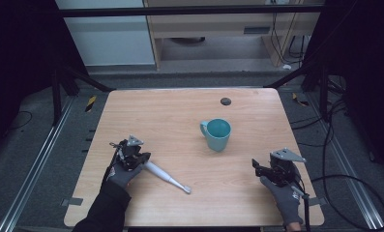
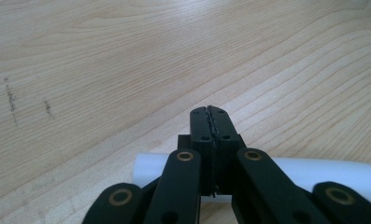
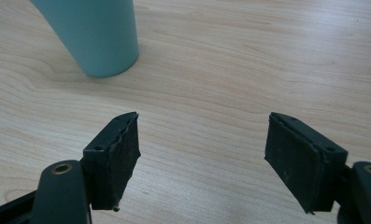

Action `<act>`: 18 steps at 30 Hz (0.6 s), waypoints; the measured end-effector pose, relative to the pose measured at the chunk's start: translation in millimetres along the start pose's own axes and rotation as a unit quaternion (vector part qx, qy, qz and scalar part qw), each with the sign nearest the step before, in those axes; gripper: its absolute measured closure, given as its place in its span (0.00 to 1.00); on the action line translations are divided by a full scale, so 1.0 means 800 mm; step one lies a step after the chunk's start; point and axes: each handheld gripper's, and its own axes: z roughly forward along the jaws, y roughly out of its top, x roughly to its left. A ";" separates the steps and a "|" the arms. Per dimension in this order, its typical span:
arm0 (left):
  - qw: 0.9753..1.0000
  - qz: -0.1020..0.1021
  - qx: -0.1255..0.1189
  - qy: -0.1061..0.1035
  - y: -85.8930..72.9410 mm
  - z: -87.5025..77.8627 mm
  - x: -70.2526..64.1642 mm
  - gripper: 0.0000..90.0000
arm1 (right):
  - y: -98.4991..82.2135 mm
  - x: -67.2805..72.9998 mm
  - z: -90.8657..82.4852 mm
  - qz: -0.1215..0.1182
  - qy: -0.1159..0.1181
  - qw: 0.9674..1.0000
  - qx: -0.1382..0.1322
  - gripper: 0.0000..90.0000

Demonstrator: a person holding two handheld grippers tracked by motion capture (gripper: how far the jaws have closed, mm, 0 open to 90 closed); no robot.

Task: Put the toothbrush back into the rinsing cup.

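A wooden desk (image 1: 180, 111) is lying under the high view, with a person's two gloved hands coming in from its near edge. The left hand (image 1: 121, 173) is holding the left tongs (image 1: 143, 157) at the near-left part of the desk. In the left gripper view the left tongs (image 2: 210, 122) are standing fully closed, pad against pad, with nothing between the tips; a white electric toothbrush (image 2: 314, 173) is lying on the wood beneath and across the black linkage. In the high view the same toothbrush (image 1: 163, 175) is resting flat on the desk, its thick handle end just beside the left tongs and its slim brush end pointing toward the near centre of the desk.

The right hand (image 1: 282, 198) is holding the right tongs (image 1: 255, 166) at the near-right part of the desk. In the right gripper view the right tongs (image 3: 204, 154) are standing wide open, bare wood showing between the two padded jaws, which are gripping nothing.

A teal mug (image 1: 216, 134) is standing upright right of the desk's centre, its handle turned to the left, well apart from both tongs; its lower wall (image 3: 92, 35) is appearing at the upper left of the right gripper view. A small dark round disc (image 1: 225, 101) is sitting on the desk beyond the mug.
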 end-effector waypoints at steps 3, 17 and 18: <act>1.000 -0.004 -0.001 0.000 -0.002 -0.001 0.003 0.99 | 0.000 0.000 0.000 0.000 0.000 1.000 0.000 0.29; 1.000 -0.005 0.011 0.003 -0.013 -0.005 0.009 0.99 | 0.000 0.000 -0.001 -0.001 0.000 1.000 0.000 0.29; 1.000 -0.007 0.009 0.001 -0.014 -0.007 0.009 0.99 | 0.000 0.000 -0.001 0.000 0.000 1.000 0.000 0.29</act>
